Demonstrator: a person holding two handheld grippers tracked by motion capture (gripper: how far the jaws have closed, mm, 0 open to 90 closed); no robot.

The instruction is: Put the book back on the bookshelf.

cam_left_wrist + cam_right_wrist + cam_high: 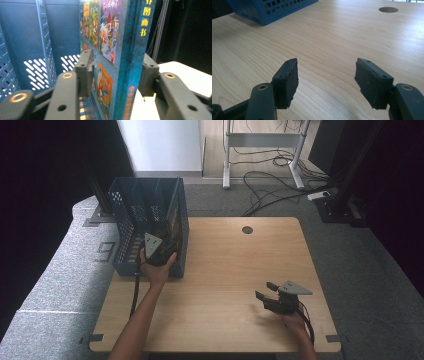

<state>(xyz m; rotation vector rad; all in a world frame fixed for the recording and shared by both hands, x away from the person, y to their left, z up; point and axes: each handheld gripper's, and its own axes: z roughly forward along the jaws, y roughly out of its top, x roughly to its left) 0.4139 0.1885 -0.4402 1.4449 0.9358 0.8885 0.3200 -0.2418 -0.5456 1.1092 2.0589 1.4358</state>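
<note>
My left tongs [115, 75] straddle the teal picture book [130, 50] in the blue plastic crate [125, 220], pads apart from it; right tongs [327, 82] gape wide over the pale wooden worktop [225, 265]; grey carpet [50, 285] surrounds.

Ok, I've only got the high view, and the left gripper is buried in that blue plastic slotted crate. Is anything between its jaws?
Observer: Yes. The left gripper view shows a teal hardcover picture book standing upright between the jaws of the left gripper. The pads sit just off it on both sides and are not pressing.
Operator: Which way does the book face?
Observer: Its spine, with yellow lettering, faces the camera. The illustrated cover faces the blue plastic slotted crate's perforated walls.
Operator: And the right gripper, is it carrying anything?
Observer: No. The right gripper has its jaws open, with only the bare light wooden table between the pads.
</note>
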